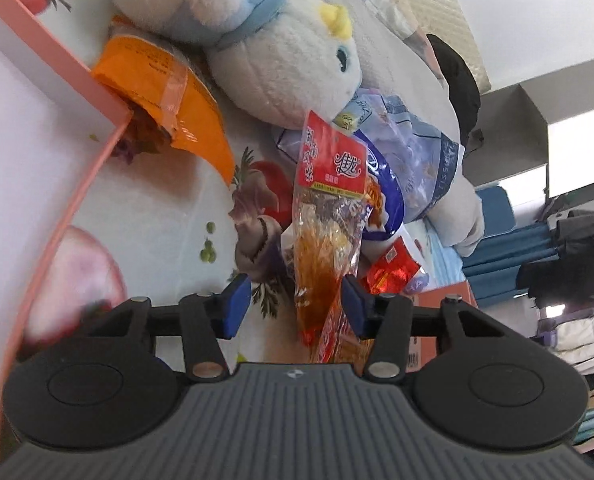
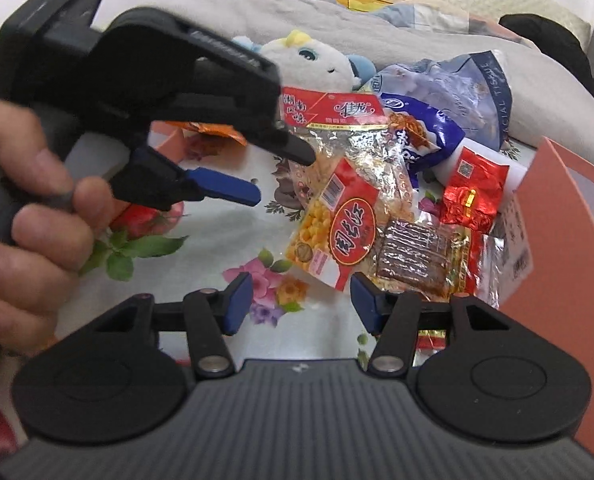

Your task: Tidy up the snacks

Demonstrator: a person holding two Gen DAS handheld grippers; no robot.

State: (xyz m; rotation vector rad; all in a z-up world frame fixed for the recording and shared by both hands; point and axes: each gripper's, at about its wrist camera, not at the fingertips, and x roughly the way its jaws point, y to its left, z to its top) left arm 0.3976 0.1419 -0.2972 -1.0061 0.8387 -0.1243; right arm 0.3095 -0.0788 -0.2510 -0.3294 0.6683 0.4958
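In the left wrist view a clear snack packet with a red header [image 1: 325,216] lies lengthwise between the blue pads of my left gripper [image 1: 297,306]. It sits close to the right pad, and the left pad stands apart from it, so the jaws are open. The right wrist view shows that same left gripper [image 2: 265,168], with one finger over the packet [image 2: 337,112]. My right gripper [image 2: 301,302] is open above the floral cloth, just short of a red packet of yellow corn snacks [image 2: 337,232]. A brown jerky packet [image 2: 417,256] lies beside the corn packet.
A small red packet [image 2: 473,192], a blue snack bag [image 2: 429,136] and a tissue pack [image 2: 465,88] lie behind. A white plush toy [image 1: 281,60] lies at the back. An orange bag [image 1: 165,92] sticks out under a pink box [image 1: 57,60]. Another pink box wall [image 2: 557,240] stands right. A hand [image 2: 29,200] holds the left gripper.
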